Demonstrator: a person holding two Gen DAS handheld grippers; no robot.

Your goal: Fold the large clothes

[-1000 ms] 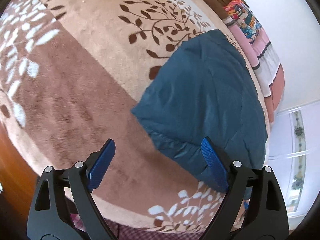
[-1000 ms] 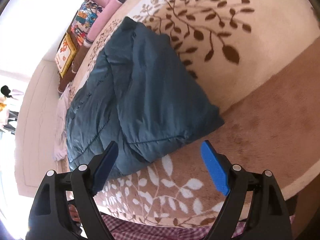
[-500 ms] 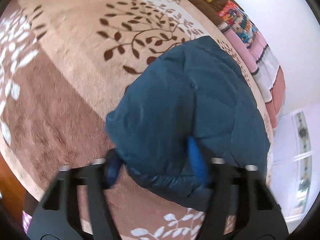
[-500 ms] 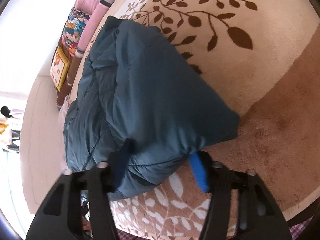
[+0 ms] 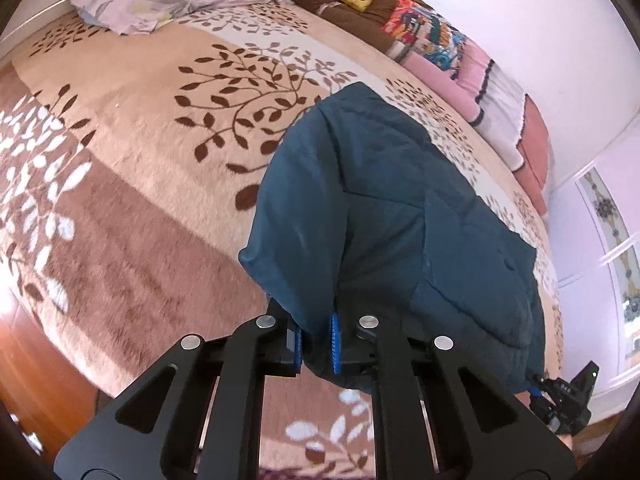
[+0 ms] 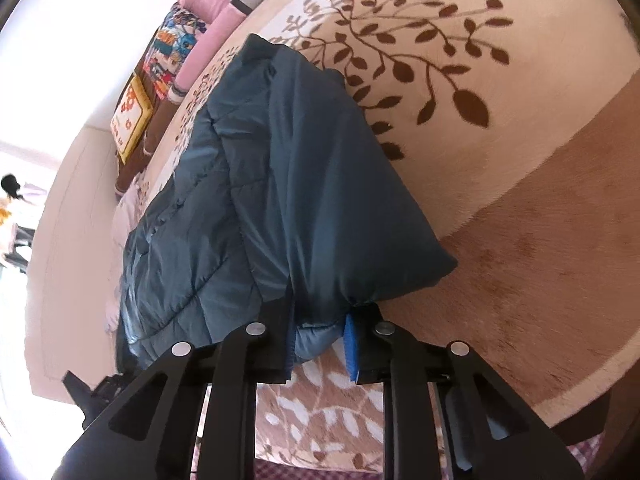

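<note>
Since a second ago both claws went from wide open to closing on the jacket's near hem. Left claw [image 5: 315, 338]: jaws closing, pads already pinching the near-left corner, lifted slightly. Right claw [image 6: 320, 346]: jaws closing on the bunched near-right corner, fabric between pads. Teal quilted jacket [image 5: 400, 216] lies on the bed's leaf-patterned blanket [image 5: 140, 140], long axis running away from both claws toward the pillows [image 5: 472, 76]. Likely next: carry hem forward.

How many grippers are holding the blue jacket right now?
2. The left gripper is closing on the jacket's near corner; the right gripper is closing on its other near corner.
</note>
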